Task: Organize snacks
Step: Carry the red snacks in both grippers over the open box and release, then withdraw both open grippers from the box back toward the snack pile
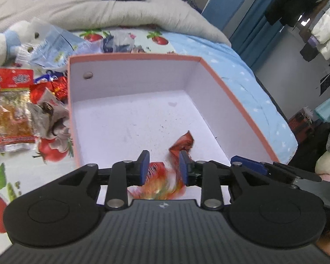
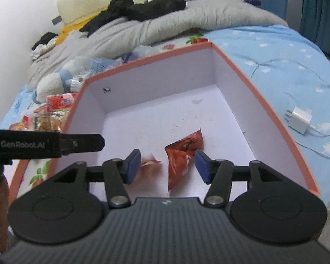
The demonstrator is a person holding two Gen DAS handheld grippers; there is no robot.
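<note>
An open box with an orange rim and white inside lies on the bed; it also shows in the right wrist view. My left gripper is open over the box's near end, with a blurred red-orange snack packet between and below its pads. A dark red packet lies on the box floor beyond. My right gripper is open over the box, above the dark red packet; a second packet peeks out by its left pad. A pile of snack packets lies left of the box.
A white and blue plush toy and crumpled clear wrappers lie behind the snack pile. A grey duvet with dark clothes crosses the bed's far side. A white charger with cable lies right of the box. The left gripper's body reaches in from the left.
</note>
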